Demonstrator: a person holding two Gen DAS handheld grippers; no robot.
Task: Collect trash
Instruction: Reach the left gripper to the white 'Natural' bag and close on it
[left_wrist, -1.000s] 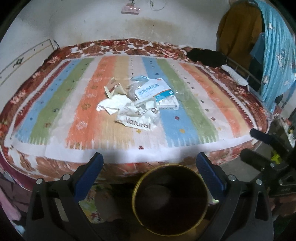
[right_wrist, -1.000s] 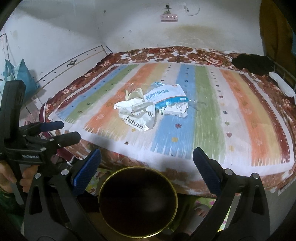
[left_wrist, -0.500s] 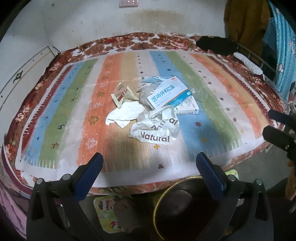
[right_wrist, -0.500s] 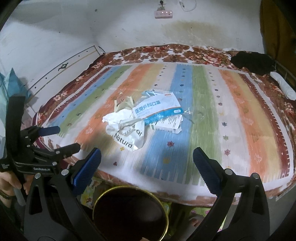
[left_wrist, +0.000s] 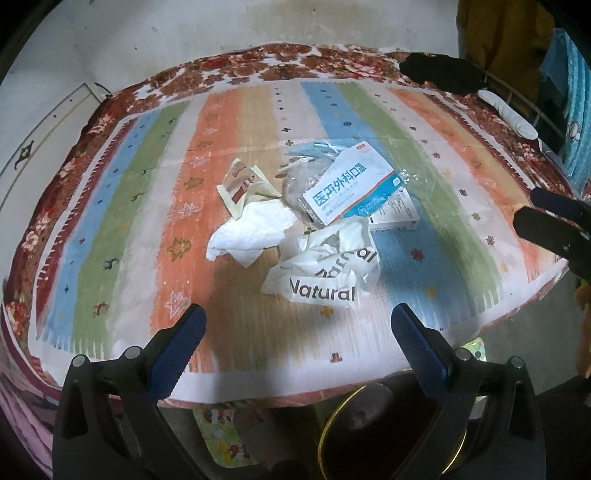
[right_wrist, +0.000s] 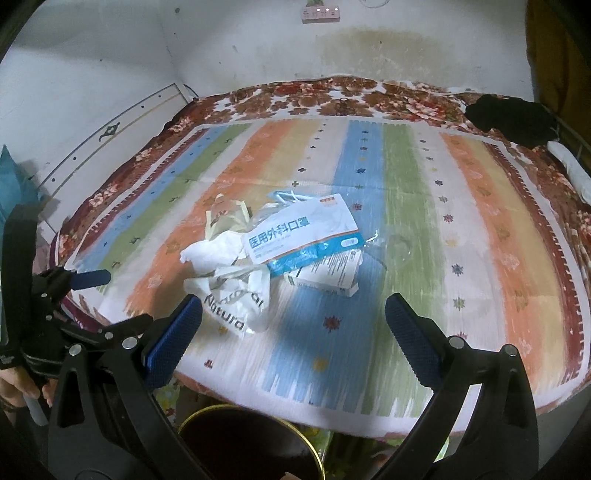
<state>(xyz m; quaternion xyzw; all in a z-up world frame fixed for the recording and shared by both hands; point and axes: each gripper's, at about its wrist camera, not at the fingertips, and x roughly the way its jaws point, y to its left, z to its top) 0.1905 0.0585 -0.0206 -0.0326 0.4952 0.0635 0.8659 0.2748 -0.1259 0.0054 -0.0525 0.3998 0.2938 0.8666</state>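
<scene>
A pile of trash lies mid-bed on a striped blanket (left_wrist: 122, 206): a white "Natural" bag (left_wrist: 325, 273), a crumpled tissue (left_wrist: 251, 229), a beige wrapper (left_wrist: 240, 184), a blue-white mask packet (left_wrist: 351, 188) and a small white box (left_wrist: 395, 218). The pile also shows in the right wrist view, with the bag (right_wrist: 236, 299), packet (right_wrist: 299, 236) and box (right_wrist: 328, 275). My left gripper (left_wrist: 297, 328) is open and empty over the bed's near edge. My right gripper (right_wrist: 293, 317) is open and empty, just short of the bag. A dark gold-rimmed bin (left_wrist: 391, 432) stands on the floor below.
The bin also shows in the right wrist view (right_wrist: 251, 443). A black cloth (left_wrist: 439, 72) and a white roll (left_wrist: 509, 118) lie at the bed's far right. Hanging clothes (left_wrist: 565, 81) are at the right. A wall (right_wrist: 258, 48) stands behind the bed.
Both grippers have risen from above the bin and moved forward over the bed's near edge toward the trash pile. The bin has dropped low in both views.
</scene>
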